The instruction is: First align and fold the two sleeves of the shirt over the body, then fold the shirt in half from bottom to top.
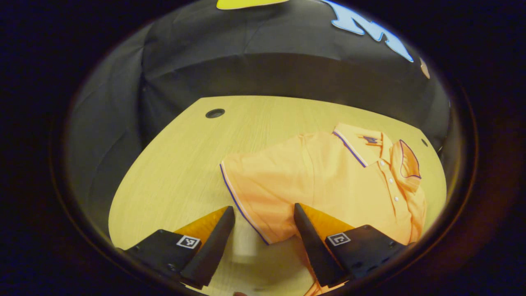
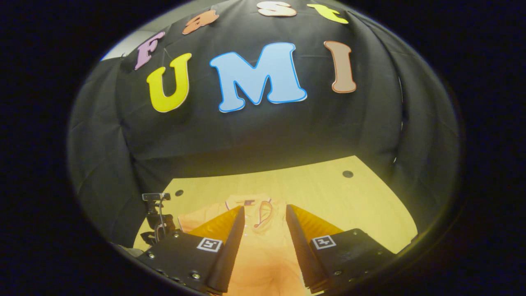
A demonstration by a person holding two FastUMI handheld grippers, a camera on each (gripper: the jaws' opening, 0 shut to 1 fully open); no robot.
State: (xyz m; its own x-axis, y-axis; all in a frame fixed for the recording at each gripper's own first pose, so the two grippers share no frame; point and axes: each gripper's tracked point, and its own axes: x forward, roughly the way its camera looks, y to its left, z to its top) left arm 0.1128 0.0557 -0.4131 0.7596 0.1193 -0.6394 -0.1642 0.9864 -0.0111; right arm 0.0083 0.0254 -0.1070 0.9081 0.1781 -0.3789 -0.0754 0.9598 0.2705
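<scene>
Hovering both claws, left gripper (image 1: 264,213) and right gripper (image 2: 265,213), spread wide and empty; shirt (image 1: 328,181) sleeve (image 1: 254,185) unfolded, every fold left.

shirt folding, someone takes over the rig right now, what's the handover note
Left tongs: open, empty, straddling the cuff edge of the sleeve.
Right tongs: open, empty, above the shirt body, pointing at the collar.
Shirt lies face up on the table, buttoned, that sleeve spread out to the side.
Done: nothing folded that I can see.
Left: fold both sleeves over the body, then fold bottom to top.
</scene>
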